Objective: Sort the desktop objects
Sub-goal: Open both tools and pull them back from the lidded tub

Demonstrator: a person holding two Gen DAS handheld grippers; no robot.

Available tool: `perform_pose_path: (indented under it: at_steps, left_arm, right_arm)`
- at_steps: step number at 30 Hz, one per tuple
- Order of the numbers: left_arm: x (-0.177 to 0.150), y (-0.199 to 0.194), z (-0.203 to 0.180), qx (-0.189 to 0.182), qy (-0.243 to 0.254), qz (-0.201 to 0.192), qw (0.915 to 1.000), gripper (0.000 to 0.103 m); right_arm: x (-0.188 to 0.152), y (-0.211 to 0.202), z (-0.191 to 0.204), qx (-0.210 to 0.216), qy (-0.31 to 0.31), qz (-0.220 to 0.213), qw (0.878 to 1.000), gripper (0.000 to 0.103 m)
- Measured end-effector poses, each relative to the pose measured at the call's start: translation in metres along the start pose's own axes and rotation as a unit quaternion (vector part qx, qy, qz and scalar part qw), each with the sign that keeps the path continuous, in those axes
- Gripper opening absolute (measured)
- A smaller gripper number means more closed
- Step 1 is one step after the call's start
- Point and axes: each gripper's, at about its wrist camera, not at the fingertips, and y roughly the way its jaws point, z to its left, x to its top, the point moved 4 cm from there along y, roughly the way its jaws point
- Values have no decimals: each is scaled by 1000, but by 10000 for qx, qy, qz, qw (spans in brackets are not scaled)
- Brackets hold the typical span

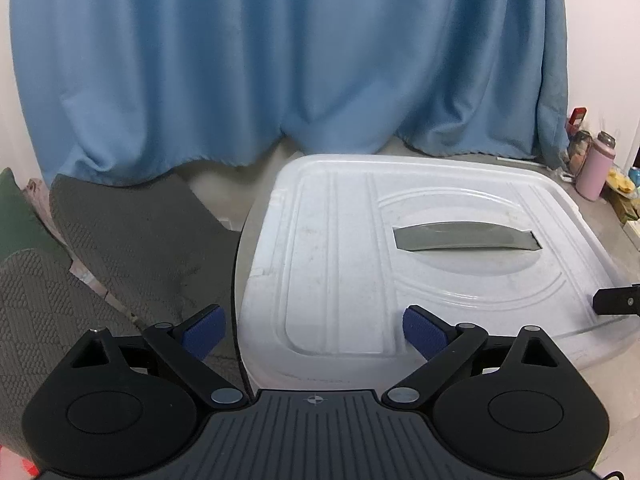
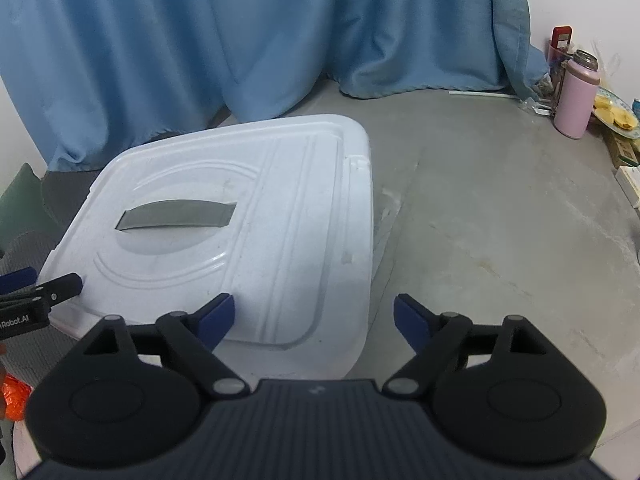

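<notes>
Left claw (image 1: 314, 330) gapes over the white bin lid's (image 1: 340, 248) near edge.

I see a blue curtain (image 2: 240, 40) hanging behind the grey floor (image 2: 500, 220). A pink bottle (image 2: 576, 96) stands near a plate of yellow food (image 2: 616, 118); grey textured cushions (image 1: 132, 240) lie left.

text: "robot.ai", start cut off | on: left tool (image 2: 24, 280) body | other print: likely unreadable
</notes>
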Motion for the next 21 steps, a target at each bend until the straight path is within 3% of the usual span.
perform_pose_path:
  at_steps: [5, 9, 15, 21]
  left_arm:
    - [1, -25, 3, 133, -161, -382, 9990, 97]
    - [-24, -55, -2, 91, -176, -592, 9980, 100]
    - [-62, -100, -8, 34, -194, -901, 9957, 101]
    - [-132, -125, -6, 305, -114, -1000, 9945, 101]
  right_arm:
    - [-5, -31, 5, -134, 158, -508, 9985, 86]
    - [-24, -67, 22, -209, 193, -1010, 9945, 87]
    - [-81, -102, 47, -467, -38, -1307, 9903, 87]
    - [-152, -112, 57, -605, -544, -1368, 9873, 87]
